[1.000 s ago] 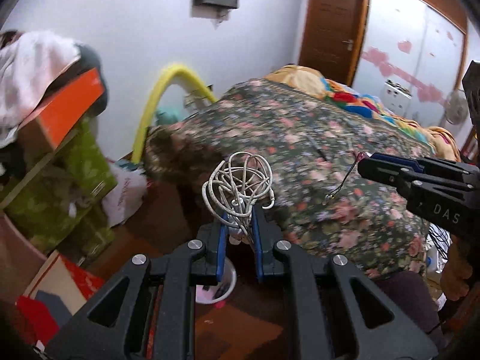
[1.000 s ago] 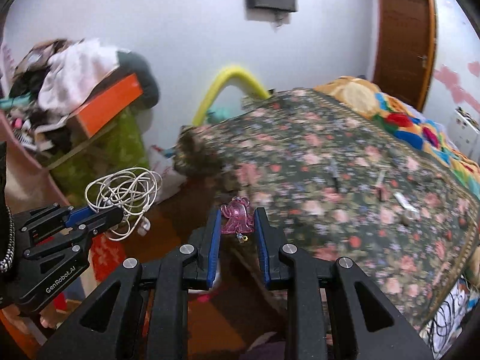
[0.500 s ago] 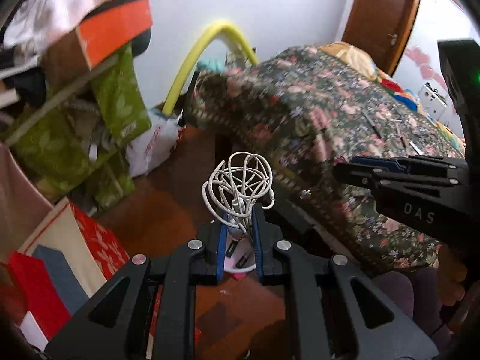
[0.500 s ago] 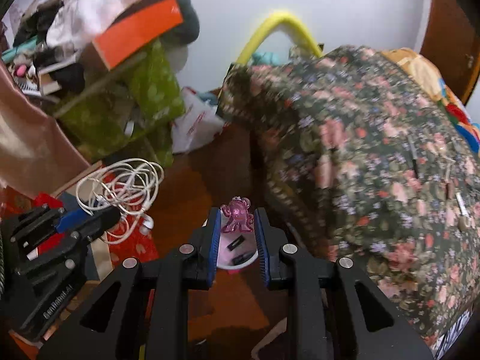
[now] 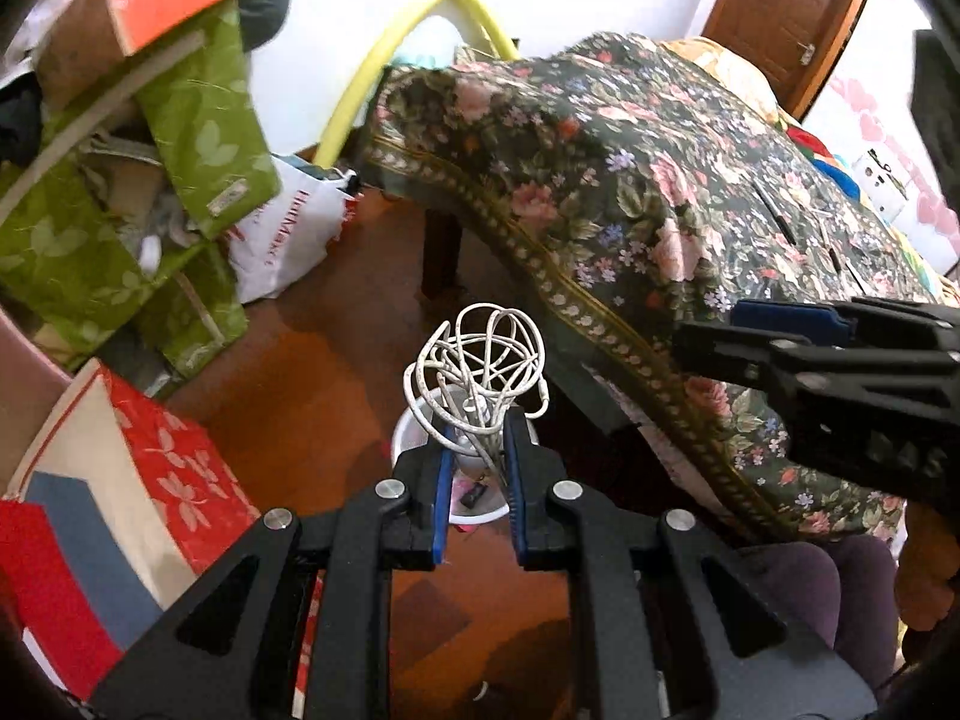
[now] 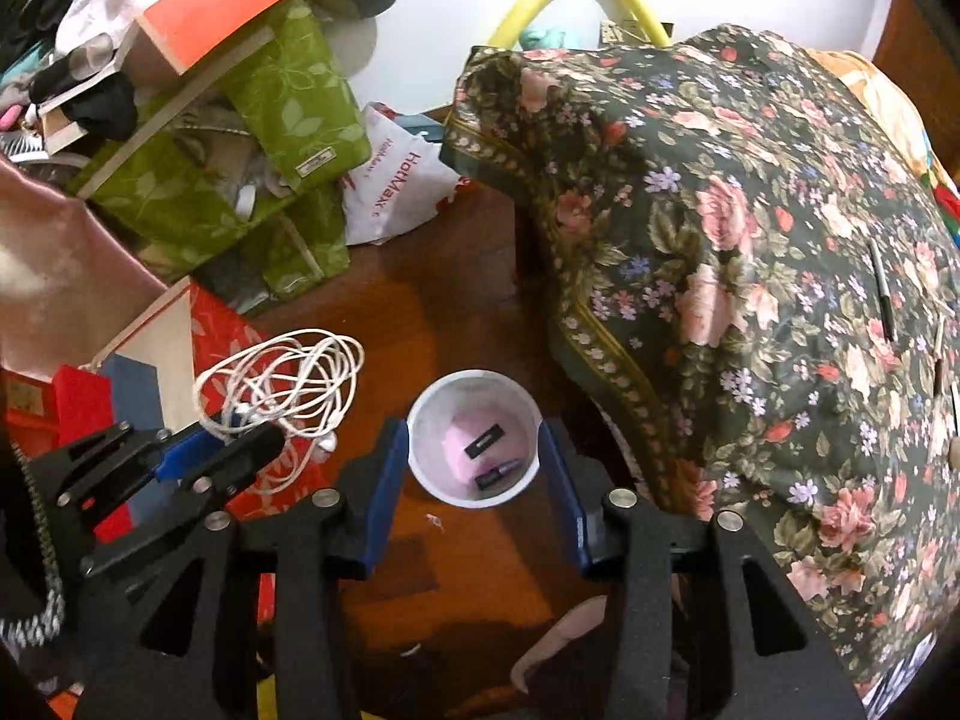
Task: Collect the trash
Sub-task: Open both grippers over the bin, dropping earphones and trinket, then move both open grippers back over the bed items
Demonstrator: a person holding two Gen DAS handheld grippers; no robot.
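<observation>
the right gripper point(image 6: 474, 468) hangs spread apart and empty above the white bin point(image 6: 531, 420) on the wooden floor point(image 6: 432, 312), which holds pink and dark scraps. the left gripper point(image 5: 477, 450) is clamped on the tangled white cable point(image 5: 480, 360), beside the bin and not yet over it. several small items lie on the floral bedspread point(image 6: 750, 228), probably left to collect.

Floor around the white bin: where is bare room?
Bare wood floor lies between the white bin, the bed's floral cover and the HotMax bag. Crowded on the side with the green boxes and red bag.
</observation>
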